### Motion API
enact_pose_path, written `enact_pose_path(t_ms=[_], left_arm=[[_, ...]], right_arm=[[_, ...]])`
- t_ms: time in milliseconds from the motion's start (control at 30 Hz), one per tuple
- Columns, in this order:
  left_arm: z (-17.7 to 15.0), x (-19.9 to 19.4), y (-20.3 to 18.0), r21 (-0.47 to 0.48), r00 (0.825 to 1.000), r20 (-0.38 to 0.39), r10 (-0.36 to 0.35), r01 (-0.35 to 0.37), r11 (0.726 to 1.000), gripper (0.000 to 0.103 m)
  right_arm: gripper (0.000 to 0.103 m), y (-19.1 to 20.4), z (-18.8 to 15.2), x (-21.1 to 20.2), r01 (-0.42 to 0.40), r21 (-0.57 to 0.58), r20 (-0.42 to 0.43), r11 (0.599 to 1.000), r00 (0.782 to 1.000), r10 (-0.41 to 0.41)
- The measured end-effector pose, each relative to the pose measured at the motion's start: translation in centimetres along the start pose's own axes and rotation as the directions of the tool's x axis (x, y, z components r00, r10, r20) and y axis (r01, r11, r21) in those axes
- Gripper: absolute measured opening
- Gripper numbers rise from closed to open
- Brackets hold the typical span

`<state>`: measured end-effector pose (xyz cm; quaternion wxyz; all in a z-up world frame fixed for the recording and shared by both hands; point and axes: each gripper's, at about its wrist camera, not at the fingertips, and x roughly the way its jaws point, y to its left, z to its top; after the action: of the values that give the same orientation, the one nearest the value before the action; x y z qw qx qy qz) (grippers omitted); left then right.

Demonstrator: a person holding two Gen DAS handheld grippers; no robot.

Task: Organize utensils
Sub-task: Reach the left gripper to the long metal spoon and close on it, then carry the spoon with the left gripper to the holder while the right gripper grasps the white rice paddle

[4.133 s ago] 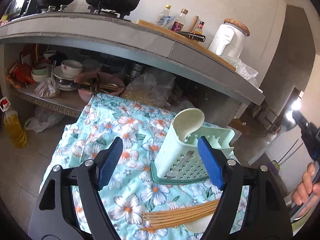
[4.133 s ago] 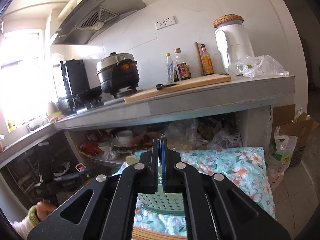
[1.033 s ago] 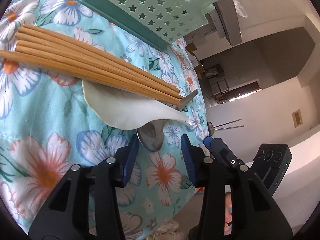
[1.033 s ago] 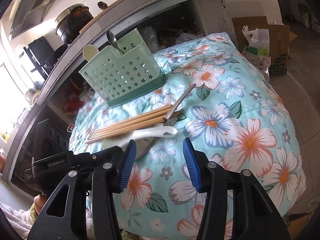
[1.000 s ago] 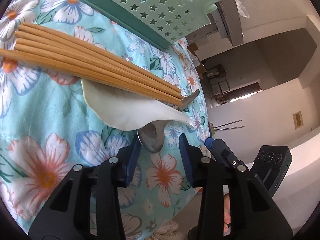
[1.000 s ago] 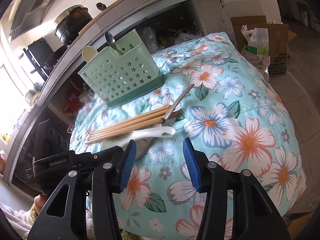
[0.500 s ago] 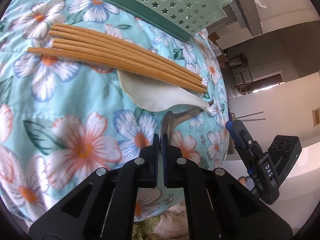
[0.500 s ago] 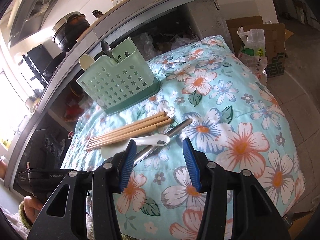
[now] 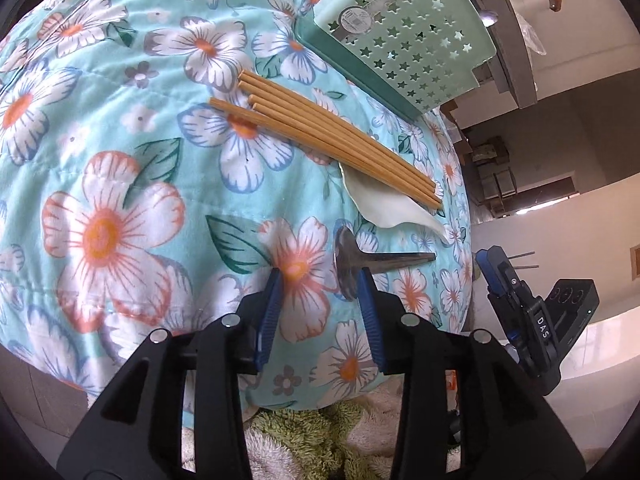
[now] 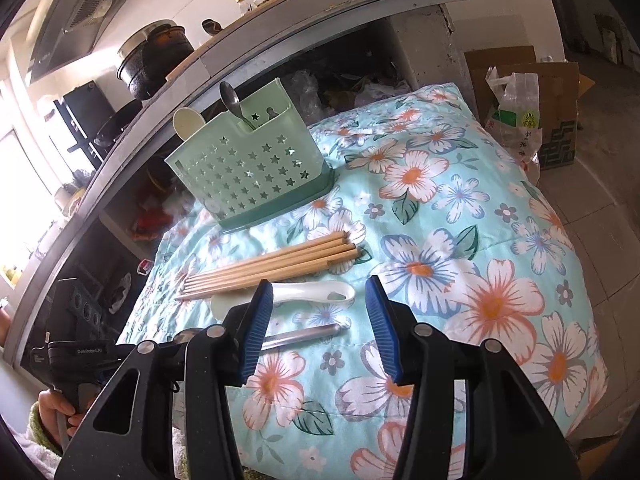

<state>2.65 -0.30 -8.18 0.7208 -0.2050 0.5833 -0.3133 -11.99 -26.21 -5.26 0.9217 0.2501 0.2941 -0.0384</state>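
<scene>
The left gripper (image 9: 320,280) hangs over the near edge of the flowered cloth (image 9: 120,140). Its jaws have just been opening and stand apart. The bowl of the metal spoon (image 9: 347,260) lies flat on the cloth just inside the right-hand pad; whether that pad touches the bowl cannot be told, and the spoon is not clamped. The spoon's handle points right, toward the cloth edge.

Beyond the spoon lies the white spoon (image 9: 384,208), its bowl partly under the tips of a bundle of wooden chopsticks (image 9: 332,136). Further back stands the green holder (image 9: 408,40), upright on the cloth, with a spoon and a pale ladle already in it.

The right gripper (image 10: 320,316) hovers above the same cloth with its jaws apart and nothing between them. In its view the white spoon's handle and the metal spoon's handle show between the pads, on the cloth below.
</scene>
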Motion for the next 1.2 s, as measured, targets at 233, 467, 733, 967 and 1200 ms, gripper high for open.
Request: enact_pose_path(t_ms=[233,467,733,967,1200], left_arm=[[0.1,1.5,-0.7,-0.006,0.998,0.064,0.018,-0.018,1.0,0.027],[0.8,0.3,-0.6,0.068,0.999,0.036,0.037,-0.04,0.997,0.004],[2.1,-7.5,3.2,0.09,0.994,0.105,0.007,-0.016,0.996,0.001],[3.3,-14.3,7.2,-0.004,0.957,0.28,-0.077,0.081,0.997,0.001],[4.9,-15.5,8.8,-0.068,0.918,0.392,-0.056,0.089,0.994,0.001]], right_arm=[[0.047,0.3,-0.1,-0.7,0.006,-0.016,0.013,1.0,1.0,-0.005],[0.047,2.2,-0.1,-0.8,0.025,-0.105,0.019,0.994,1.0,-0.023],[0.045,5.9,-0.2,0.3,0.006,-0.225,0.018,0.974,1.0,-0.002],[0.044,8.6,-1.0,2.4,-0.033,-0.302,-0.037,0.953,0.999,0.023],[0.044,14.2,-3.8,6.4,0.045,-0.58,-0.042,0.814,0.995,-0.085]])
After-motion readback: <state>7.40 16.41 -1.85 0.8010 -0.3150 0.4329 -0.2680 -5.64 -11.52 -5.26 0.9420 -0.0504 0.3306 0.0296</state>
